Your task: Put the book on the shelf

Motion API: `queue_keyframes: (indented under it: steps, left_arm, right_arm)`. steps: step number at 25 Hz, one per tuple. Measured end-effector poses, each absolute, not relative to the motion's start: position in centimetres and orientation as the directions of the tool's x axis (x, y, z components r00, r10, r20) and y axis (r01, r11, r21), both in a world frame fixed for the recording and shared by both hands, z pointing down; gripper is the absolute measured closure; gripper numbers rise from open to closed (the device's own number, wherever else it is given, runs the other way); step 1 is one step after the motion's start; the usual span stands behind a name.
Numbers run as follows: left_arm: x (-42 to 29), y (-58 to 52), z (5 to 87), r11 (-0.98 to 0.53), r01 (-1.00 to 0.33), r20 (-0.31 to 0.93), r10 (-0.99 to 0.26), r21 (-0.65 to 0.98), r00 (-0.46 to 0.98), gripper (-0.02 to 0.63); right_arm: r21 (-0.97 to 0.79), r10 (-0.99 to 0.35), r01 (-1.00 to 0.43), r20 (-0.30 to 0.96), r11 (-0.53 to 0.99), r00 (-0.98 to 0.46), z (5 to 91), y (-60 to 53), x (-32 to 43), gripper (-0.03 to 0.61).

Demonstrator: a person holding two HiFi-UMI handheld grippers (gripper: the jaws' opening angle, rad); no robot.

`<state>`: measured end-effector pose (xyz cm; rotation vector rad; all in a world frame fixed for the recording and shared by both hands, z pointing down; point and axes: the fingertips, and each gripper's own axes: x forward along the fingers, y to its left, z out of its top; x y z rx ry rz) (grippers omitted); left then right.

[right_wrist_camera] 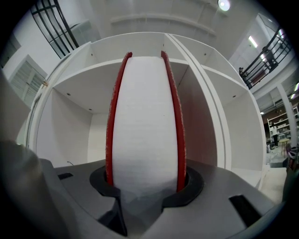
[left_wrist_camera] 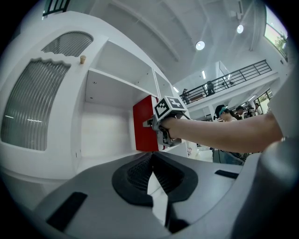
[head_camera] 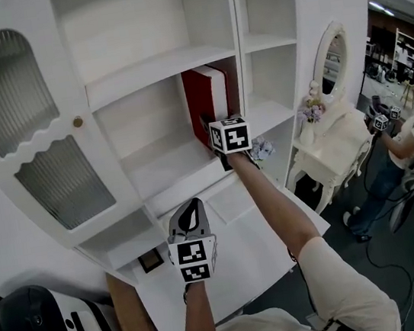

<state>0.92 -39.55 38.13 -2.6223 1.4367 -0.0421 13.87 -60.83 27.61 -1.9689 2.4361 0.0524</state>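
A red book (head_camera: 200, 96) with a thick white page block stands upright in the middle compartment of the white shelf unit (head_camera: 163, 169), against the right-hand divider. My right gripper (head_camera: 213, 130) is shut on it, one jaw on each red cover. In the right gripper view the book (right_wrist_camera: 145, 116) fills the middle, clamped between the jaws of that gripper (right_wrist_camera: 145, 184). From the left gripper view I see the book (left_wrist_camera: 143, 123) and the right gripper (left_wrist_camera: 161, 127) side on. My left gripper (head_camera: 190, 209) hangs back below the shelf, jaws together on nothing (left_wrist_camera: 152, 161).
A cabinet door with ribbed glass (head_camera: 35, 148) and a knob (head_camera: 77, 122) is left of the compartment. A white desk top (head_camera: 239, 252) lies below, with a small dark frame (head_camera: 150, 260). At right stand a vanity with an oval mirror (head_camera: 333, 57) and a person (head_camera: 411, 139).
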Motion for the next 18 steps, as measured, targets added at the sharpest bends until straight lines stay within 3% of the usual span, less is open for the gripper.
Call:
queue_keyframes:
  steps: [18]
  left_arm:
    - [-1.5, -42.5, 39.6, -0.494, -0.859, -0.030, -0.865, -0.133, 0.502, 0.597]
  right_arm:
    - [0.001, -0.984, -0.984, 0.010, 0.180, -0.180, 28.4, -67.0, 13.8, 0.351]
